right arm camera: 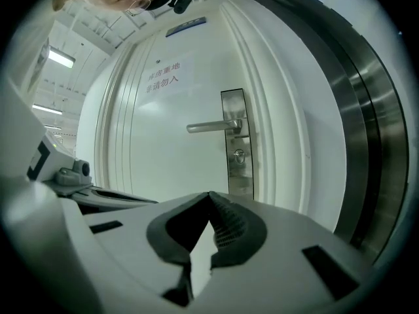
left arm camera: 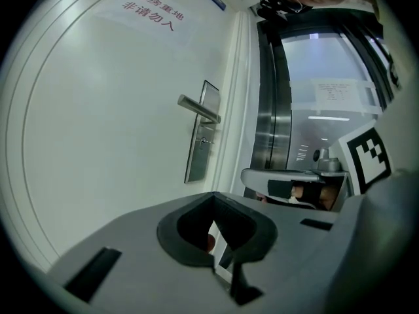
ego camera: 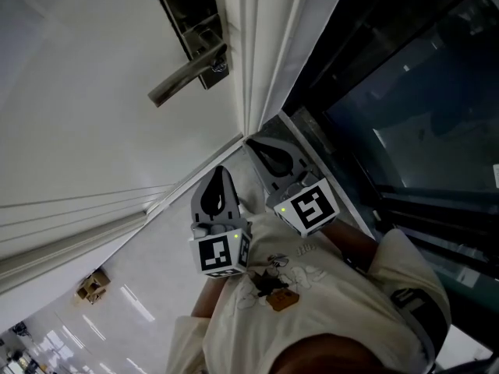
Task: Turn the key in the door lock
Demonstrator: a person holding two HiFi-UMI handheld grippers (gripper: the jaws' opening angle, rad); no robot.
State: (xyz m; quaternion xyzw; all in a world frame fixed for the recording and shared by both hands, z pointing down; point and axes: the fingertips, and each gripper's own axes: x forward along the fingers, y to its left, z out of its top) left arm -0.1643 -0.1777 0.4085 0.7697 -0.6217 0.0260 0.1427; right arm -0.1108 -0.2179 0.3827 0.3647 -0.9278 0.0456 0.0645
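A white door carries a steel lock plate (right arm camera: 237, 142) with a lever handle (right arm camera: 213, 127). Below the handle a small key (right arm camera: 239, 154) sits in the lock cylinder. The handle (ego camera: 185, 75) and key (ego camera: 221, 66) also show at the top of the head view. My right gripper (right arm camera: 209, 195) is shut on nothing and points at the plate from well short of the door. My left gripper (left arm camera: 213, 193) is also shut and empty, and sits beside the right one, left of it. From the left gripper the handle (left arm camera: 198, 108) and key (left arm camera: 205, 140) lie ahead, far off.
Right of the door are its white frame (ego camera: 257, 45) and a dark glass and steel panel (ego camera: 405, 107). A sign with red characters (left arm camera: 151, 13) hangs high on the door. In the head view both grippers (ego camera: 221, 170) (ego camera: 256, 145) are held near the person's chest.
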